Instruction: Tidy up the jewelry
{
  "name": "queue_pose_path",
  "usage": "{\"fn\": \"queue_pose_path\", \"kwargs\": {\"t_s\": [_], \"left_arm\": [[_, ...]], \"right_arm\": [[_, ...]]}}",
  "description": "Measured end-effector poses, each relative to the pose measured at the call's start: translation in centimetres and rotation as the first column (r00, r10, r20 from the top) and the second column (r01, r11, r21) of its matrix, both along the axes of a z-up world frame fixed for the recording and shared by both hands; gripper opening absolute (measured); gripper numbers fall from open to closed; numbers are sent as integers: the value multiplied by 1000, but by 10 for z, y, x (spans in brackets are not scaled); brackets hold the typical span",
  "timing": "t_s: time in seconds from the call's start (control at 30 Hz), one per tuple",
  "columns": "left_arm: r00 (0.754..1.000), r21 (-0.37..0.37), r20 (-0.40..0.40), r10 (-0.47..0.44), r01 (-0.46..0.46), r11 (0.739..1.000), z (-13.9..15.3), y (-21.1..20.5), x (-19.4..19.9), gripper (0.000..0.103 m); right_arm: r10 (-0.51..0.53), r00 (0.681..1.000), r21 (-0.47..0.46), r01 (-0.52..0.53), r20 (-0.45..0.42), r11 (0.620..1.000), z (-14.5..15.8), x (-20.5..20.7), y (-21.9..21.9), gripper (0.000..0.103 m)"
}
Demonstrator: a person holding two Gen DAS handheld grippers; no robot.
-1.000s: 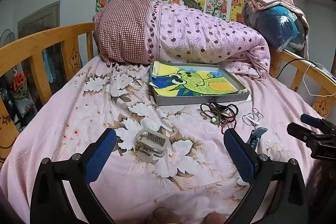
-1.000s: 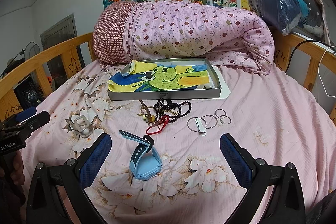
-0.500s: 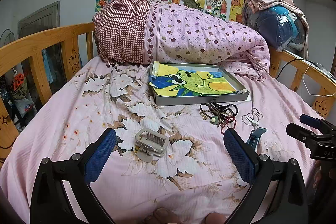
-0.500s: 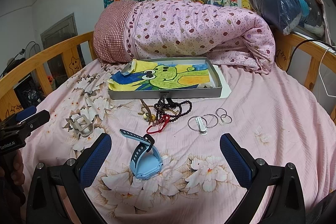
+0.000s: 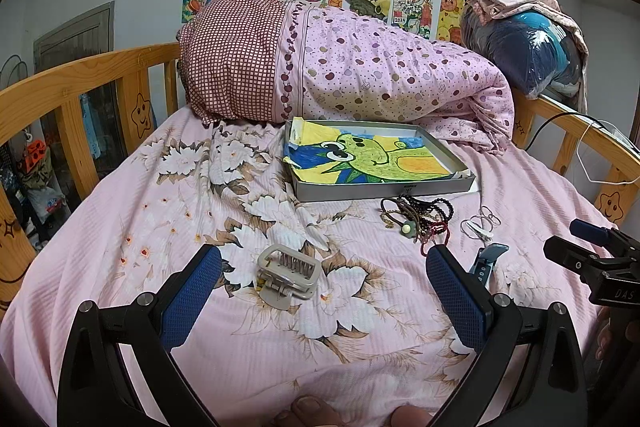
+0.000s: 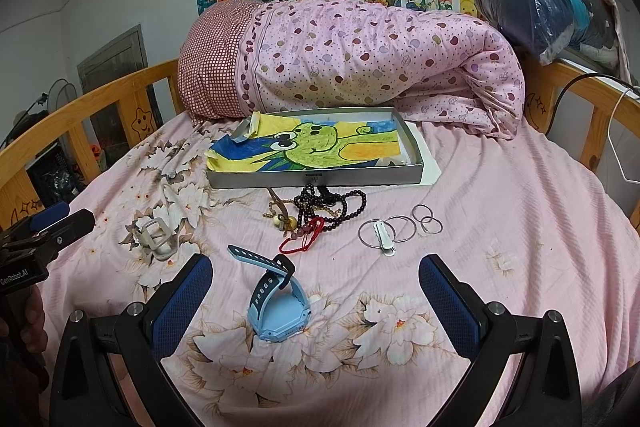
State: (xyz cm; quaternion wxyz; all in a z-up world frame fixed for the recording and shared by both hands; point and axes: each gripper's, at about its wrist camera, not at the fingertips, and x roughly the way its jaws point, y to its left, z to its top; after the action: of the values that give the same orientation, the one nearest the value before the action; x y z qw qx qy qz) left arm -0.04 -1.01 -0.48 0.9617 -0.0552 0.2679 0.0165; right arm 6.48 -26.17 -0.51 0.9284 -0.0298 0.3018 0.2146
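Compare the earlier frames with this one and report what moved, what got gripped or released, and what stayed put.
Almost nothing changed. The left gripper drifted slightly; in the right wrist view the hair claw sits marginally nearer it. Nothing was gripped or released: both the left and the right gripper remain open and empty. The blue watch, bead tangle, rings and tin tray lie where they were.
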Motion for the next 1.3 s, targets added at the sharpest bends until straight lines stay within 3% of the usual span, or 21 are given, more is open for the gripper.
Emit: {"fn": "queue_pose_path", "kwargs": {"t_s": [0.73, 0.83, 1.03, 1.3], "left_arm": [[1000, 0, -1, 0, 0, 1000, 0, 1, 0, 100], [1000, -1, -6, 4, -4, 1000, -1, -4, 2, 100], [999, 8, -36, 29, -29, 1000, -4, -1, 4, 100], [990, -7, -140, 30, -31, 999, -34, 25, 31, 100]], "right_arm": [[0, 1000, -3, 0, -5, 1000, 10, 7, -5, 103], [-22, 1000, -26, 22, -15, 999, -6, 0, 7, 103], [25, 993, 69, -17, -116, 997, -17, 12, 4, 103], [78, 957, 106, -50, -280, 993, -42, 33, 16, 103]]}}
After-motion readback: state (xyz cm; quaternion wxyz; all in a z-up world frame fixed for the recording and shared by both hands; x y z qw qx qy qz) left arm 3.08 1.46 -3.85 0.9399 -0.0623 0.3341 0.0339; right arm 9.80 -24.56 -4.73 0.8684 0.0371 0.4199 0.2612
